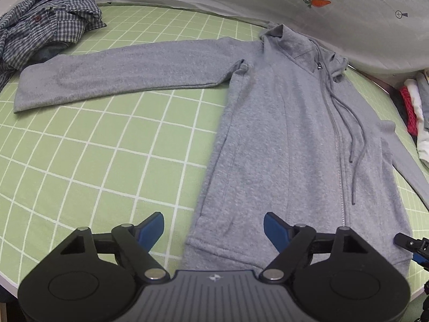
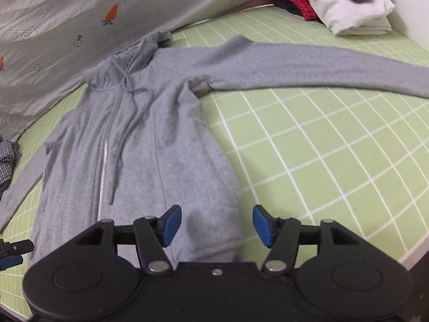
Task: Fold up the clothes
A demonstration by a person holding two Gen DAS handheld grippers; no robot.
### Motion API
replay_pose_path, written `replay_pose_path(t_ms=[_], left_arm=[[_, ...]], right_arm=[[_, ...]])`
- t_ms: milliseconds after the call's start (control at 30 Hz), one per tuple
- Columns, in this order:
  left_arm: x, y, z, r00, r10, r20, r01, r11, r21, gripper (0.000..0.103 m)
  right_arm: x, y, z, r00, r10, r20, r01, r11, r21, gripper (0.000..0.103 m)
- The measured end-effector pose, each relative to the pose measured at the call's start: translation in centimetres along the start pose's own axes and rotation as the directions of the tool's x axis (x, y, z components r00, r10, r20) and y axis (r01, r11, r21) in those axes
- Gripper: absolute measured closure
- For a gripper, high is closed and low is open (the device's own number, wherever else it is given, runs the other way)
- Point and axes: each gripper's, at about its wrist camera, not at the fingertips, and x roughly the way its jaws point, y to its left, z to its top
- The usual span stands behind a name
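**Grey hoodie spread on the green grid mat**

Left wrist view: the hoodie [image 1: 281, 134] lies flat on the mat [image 1: 93, 161] (checked shirt [image 1: 45, 29] far left); left hand-held gripper [image 1: 214, 230] spread, empty.

Right wrist view: folded clothes [image 2: 346, 8] stacked in the far corner; right hand-held gripper [image 2: 217, 226] spread over the hem.

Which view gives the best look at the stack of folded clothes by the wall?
The right wrist view: the stack of folded clothes shows its grey, white and red layers at the top right. The left wrist view catches only a cropped sliver at its right edge.
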Motion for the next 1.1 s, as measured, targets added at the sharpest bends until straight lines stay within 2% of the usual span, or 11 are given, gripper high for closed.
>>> replay_pose_path(t_ms=[200, 267, 333, 367, 467, 533, 600, 633, 767, 833, 1100], left_arm=[[0.3, -0.8, -1.2, 1.000, -0.014, -0.015, 0.014, 1.000, -0.017, 0.031], [0.4, -1.1, -1.5, 1.000, 0.007, 0.004, -0.007, 1.000, -0.020, 0.041], [0.3, -1.1, -1.5, 1.000, 0.000, 0.012, 0.001, 0.999, -0.038, 0.075], [0.0, -0.9, -1.5, 0.999, -0.029, 0.019, 0.031, 0.996, -0.079, 0.083], [-1.2, -0.3, -1.8, 0.993, -0.104, 0.052, 0.112, 0.971, -0.211, 0.086], [-2.0, 0.3, -2.1, 0.988, -0.133, 0.082, 0.152, 0.941, -0.304, 0.085], [-1.7, -0.1, -2.4, 0.997, -0.065, 0.051, 0.077, 0.954, -0.289, 0.079], [-1.5, -0.3, -2.5, 0.999, -0.032, 0.037, 0.041, 0.959, -0.282, 0.076], [-2.4, -1.1, -2.8, 0.998, 0.033, 0.049, -0.019, 0.960, -0.278, 0.057], [-3.0, -1.2, -2.9, 0.995, 0.082, 0.061, -0.062, 0.959, -0.275, 0.035], [-4.1, 2.3, -2.4, 0.981, 0.182, 0.069, -0.152, 0.938, -0.312, 0.021]], right_arm=[[0.3, -0.8, 0.3, 0.998, 0.061, -0.006, -0.061, 0.998, -0.032, 0.041], [0.8, -1.1, 0.9, 0.991, 0.130, -0.030, -0.131, 0.991, -0.033, 0.063], [1.1, -1.5, 1.4, 0.978, 0.199, -0.062, -0.201, 0.979, -0.032, 0.087], [1.0, -1.7, 1.7, 0.968, 0.240, -0.072, -0.242, 0.970, -0.020, 0.089], [-0.3, -3.1, 2.5, 0.921, 0.385, -0.048, -0.380, 0.920, 0.098, 0.091], [-0.9, -3.8, 2.9, 0.918, 0.395, -0.040, -0.388, 0.913, 0.129, 0.091], [-1.5, -4.4, 3.4, 0.921, 0.388, -0.039, -0.379, 0.915, 0.140, 0.090], [-1.3, -3.9, 3.4, 0.945, 0.321, -0.064, -0.316, 0.946, 0.077, 0.089], [-0.1, -2.5, 3.5, 0.975, 0.188, -0.116, -0.196, 0.978, -0.068, 0.071], [-0.3, -1.4, 3.9, 0.983, 0.163, -0.086, -0.174, 0.973, -0.153, 0.054], [-0.2, 2.2, 5.0, 0.986, 0.164, -0.004, -0.158, 0.943, -0.294, 0.000]])
